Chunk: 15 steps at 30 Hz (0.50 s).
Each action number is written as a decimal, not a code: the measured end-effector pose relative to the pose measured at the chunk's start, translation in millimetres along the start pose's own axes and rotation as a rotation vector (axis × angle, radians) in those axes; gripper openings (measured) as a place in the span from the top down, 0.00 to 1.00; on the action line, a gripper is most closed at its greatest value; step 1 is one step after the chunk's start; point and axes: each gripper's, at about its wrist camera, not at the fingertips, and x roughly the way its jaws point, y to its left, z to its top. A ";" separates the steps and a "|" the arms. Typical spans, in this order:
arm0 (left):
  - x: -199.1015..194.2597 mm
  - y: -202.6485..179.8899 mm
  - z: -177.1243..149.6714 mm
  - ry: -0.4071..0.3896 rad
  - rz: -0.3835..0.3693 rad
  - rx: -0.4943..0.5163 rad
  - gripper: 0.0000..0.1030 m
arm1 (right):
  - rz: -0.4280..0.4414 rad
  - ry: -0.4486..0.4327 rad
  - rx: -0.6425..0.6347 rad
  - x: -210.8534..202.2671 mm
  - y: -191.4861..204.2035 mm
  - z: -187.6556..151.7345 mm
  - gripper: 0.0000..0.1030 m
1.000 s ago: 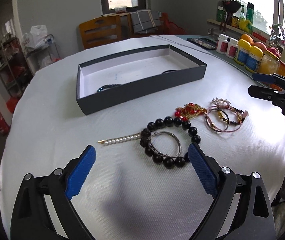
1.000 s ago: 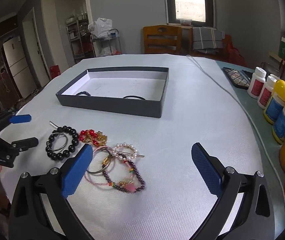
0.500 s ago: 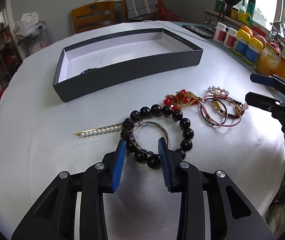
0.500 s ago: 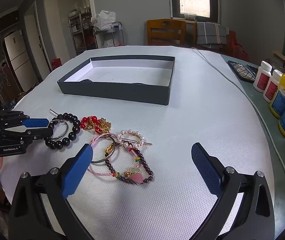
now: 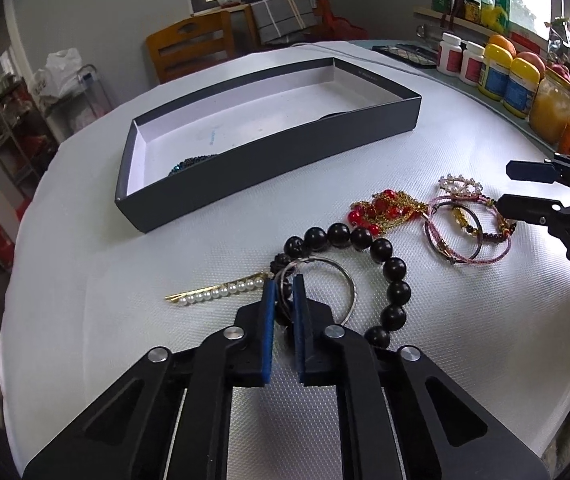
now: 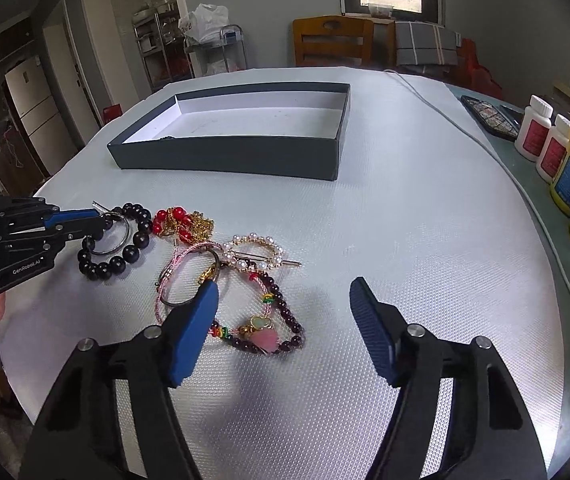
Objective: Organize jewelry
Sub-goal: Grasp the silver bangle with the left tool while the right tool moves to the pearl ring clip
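Observation:
My left gripper (image 5: 284, 285) is shut on the black bead bracelet (image 5: 389, 268) and the silver hoop (image 5: 343, 276) lying inside it, at their left edge. A pearl hairpin (image 5: 217, 293) lies just left of the fingers. The left gripper also shows in the right wrist view (image 6: 97, 216). My right gripper (image 6: 285, 292) is open, low over the pile of pink cord and dark bead bracelets (image 6: 273, 332) and a pearl clip (image 6: 255, 250). Red-and-gold jewelry (image 6: 183, 220) lies between the piles. The dark box (image 5: 285, 152) holds a dark beaded piece (image 5: 189, 162).
Bottles and jars (image 5: 501, 72) stand along the table's right edge. A white cable (image 6: 465, 128) runs across the cloth on the right. A wooden chair (image 6: 333, 46) stands behind the table.
My left gripper moved forward and closed on the black bead bracelet and hoop. My right gripper moved down toward the bracelet pile and narrowed slightly, still open.

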 end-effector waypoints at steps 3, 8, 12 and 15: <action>-2.1 1.0 1.3 -0.018 -0.007 0.000 0.95 | -0.019 0.003 -0.030 3.2 4.2 3.5 0.47; -9.1 0.4 3.7 -0.049 -0.023 0.003 0.95 | 0.004 0.014 -0.025 10.5 10.0 11.8 0.50; -18.7 -1.2 6.7 -0.081 -0.050 0.003 0.95 | 0.008 0.018 -0.008 17.4 10.8 19.6 0.47; -23.5 -3.2 8.3 -0.096 -0.058 0.006 0.95 | -0.007 0.032 -0.008 25.5 11.6 24.8 0.47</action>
